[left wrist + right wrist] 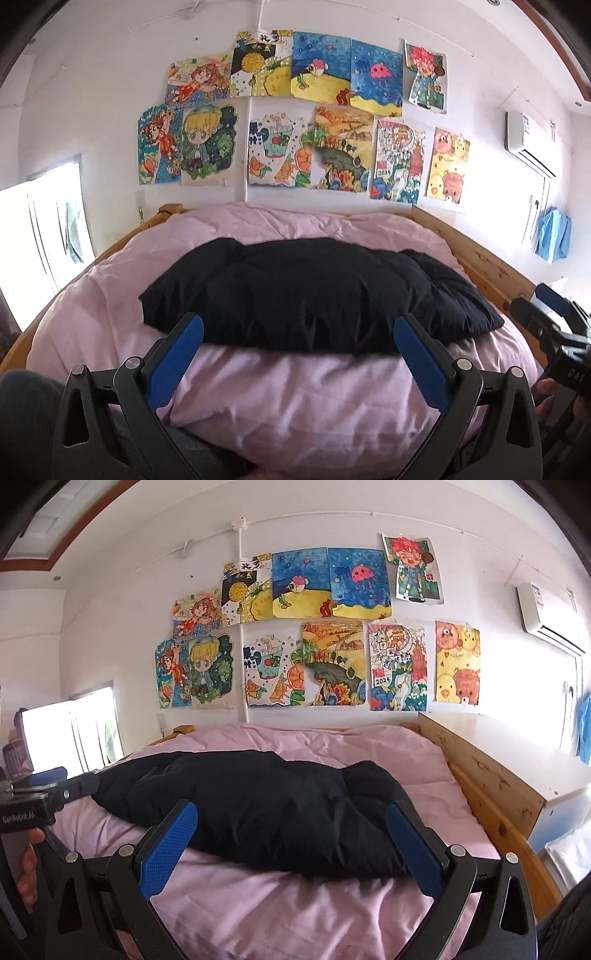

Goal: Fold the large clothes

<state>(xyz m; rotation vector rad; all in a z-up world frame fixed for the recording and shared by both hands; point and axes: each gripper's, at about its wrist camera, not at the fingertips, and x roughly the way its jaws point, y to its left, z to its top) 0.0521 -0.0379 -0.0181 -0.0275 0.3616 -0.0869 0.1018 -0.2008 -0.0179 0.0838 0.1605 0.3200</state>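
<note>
A black padded garment [314, 291] lies folded in a thick bundle across the pink bedding [295, 398]; the right wrist view shows the same garment [266, 808] on the bedding [295, 904]. My left gripper [298, 328] is open, its blue pads wide apart just in front of the bundle's near edge, holding nothing. My right gripper [291, 814] is open too, its fingers at the garment's near edge, empty. The right gripper [543, 314] appears at the right edge of the left wrist view, and the left gripper [55, 786] at the left edge of the right wrist view.
A wooden bed frame [491, 266] rims the bed, with a wooden-sided cabinet [509, 768] to the right. Children's drawings [295, 122] cover the white wall. A bright window [44, 236] is at left, an air conditioner [532, 144] at upper right. A hand [29, 864] holds the left gripper.
</note>
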